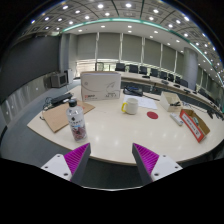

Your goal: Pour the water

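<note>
Our gripper (103,160) hangs released and empty above the near edge of the worktop (120,128), its pink pads spread wide. The water bottle (76,121) stands upright ahead and a little left of the fingers, and the white cup (130,104) sits farther back, well apart from it. We judge the reach comes first: we should centre the bottle's body between the fingers and clamp below the cap, level, so it will not tip.
</note>
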`<action>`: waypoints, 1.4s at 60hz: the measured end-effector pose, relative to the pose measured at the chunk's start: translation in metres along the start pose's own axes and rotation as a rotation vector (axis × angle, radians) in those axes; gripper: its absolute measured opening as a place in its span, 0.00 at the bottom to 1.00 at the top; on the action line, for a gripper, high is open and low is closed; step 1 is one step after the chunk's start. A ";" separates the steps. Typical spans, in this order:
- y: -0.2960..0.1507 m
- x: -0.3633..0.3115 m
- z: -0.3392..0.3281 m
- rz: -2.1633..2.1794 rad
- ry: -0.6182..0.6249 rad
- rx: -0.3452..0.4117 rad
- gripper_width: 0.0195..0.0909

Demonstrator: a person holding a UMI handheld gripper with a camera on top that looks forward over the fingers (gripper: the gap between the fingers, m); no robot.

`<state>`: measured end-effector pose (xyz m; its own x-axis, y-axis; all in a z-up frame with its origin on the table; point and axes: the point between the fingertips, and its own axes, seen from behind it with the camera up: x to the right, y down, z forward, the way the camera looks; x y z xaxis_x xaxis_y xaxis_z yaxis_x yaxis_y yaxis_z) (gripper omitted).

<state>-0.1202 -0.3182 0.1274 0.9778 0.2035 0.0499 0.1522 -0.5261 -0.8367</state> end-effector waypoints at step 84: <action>-0.203 -0.116 0.184 0.579 -0.243 0.303 0.28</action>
<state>-0.2907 -0.0830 0.1909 0.8244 0.1571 -0.5438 -0.4652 -0.3592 -0.8090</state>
